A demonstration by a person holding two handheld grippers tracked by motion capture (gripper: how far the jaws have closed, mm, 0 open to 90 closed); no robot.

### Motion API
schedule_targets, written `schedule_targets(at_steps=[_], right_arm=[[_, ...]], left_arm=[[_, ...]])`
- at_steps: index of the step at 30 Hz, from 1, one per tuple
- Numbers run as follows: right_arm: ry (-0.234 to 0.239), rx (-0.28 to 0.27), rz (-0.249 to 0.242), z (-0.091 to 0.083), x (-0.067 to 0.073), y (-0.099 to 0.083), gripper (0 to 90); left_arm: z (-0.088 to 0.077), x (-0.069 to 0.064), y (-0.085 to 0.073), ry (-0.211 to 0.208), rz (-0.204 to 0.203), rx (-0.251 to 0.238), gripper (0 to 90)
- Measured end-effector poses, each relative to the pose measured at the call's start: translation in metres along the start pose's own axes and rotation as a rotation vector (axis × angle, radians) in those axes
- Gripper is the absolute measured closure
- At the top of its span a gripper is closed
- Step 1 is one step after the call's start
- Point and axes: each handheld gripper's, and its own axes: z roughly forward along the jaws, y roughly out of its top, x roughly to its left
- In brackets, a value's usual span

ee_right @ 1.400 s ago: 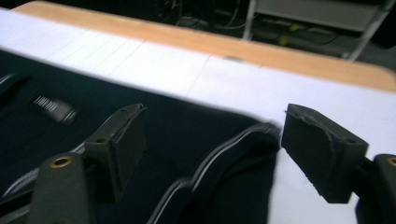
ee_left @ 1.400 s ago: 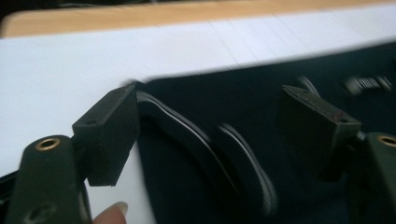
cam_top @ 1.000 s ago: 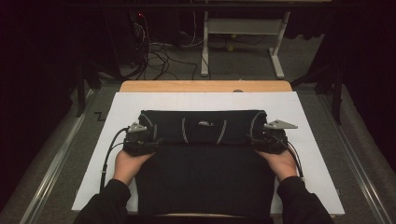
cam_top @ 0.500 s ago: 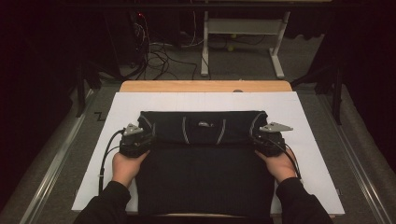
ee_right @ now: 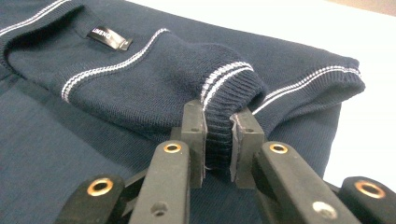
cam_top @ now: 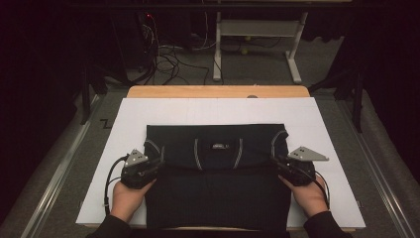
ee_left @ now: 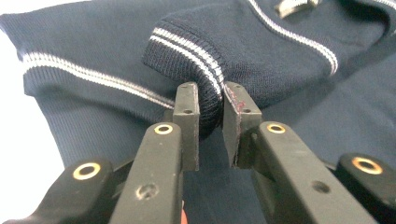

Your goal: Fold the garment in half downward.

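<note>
Here, low in the frame, the left tongs [ee_left: 210, 116] and right tongs [ee_right: 217, 140] each clench a striped ribbed cuff of the dark navy knitted sweater [cam_top: 218, 193], which lies mid-frame on the white-covered desk [cam_top: 317, 114]. The top part seems already folded down over the body; further folds and letting go apparently remain. Beyond, cables [cam_top: 163, 59] trail across the floor.
</note>
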Motion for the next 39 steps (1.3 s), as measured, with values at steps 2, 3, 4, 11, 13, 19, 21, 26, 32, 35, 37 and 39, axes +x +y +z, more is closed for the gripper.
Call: schedule_targets(at_steps=[2,3,4,11,13,19,21,26,32,35,37,39], right_arm=[[0.003,-0.002,-0.005,-0.004,0.004,-0.007,79.5],[0.002,-0.003,-0.008,-0.005,0.005,-0.009,79.5],[0.005,-0.001,-0.009,-0.007,0.007,-0.012,79.6],[0.023,-0.014,-0.017,-0.021,0.011,-0.019,79.5],[0.024,-0.007,-0.027,-0.024,0.012,-0.022,79.5],[0.042,0.015,-0.034,-0.026,0.013,-0.029,79.4],[0.047,0.024,-0.03,-0.026,0.013,-0.031,79.2],[0.056,0.05,-0.037,-0.023,0.016,-0.032,79.2],[0.064,0.077,-0.052,-0.024,0.021,-0.037,79.2],[0.066,0.085,-0.054,-0.024,0.023,-0.04,78.8],[0.064,0.087,-0.054,-0.025,0.023,-0.04,76.9],[0.06,0.087,-0.046,-0.025,0.022,-0.041,72.4]], left_arm=[[-0.005,0.0,-0.006,-0.006,-0.019,-0.021,73.1],[-0.007,0.0,-0.009,-0.013,-0.026,-0.026,73.2],[-0.008,-0.001,-0.01,-0.013,-0.023,-0.025,73.2],[-0.011,-0.013,-0.016,0.007,0.032,0.004,73.2],[-0.012,-0.013,-0.018,0.005,0.035,0.016,73.1],[-0.014,-0.013,-0.024,-0.002,0.029,0.036,73.0],[-0.014,-0.012,-0.026,-0.003,0.026,0.041,72.9],[-0.012,-0.009,-0.028,0.002,0.018,0.047,72.5],[-0.011,-0.009,-0.028,0.008,0.013,0.047,71.7],[-0.011,-0.01,-0.027,0.009,0.015,0.051,70.7],[-0.011,-0.01,-0.027,0.008,0.01,0.051,68.8],[-0.013,-0.009,-0.027,0.003,-0.002,0.048,64.1]])
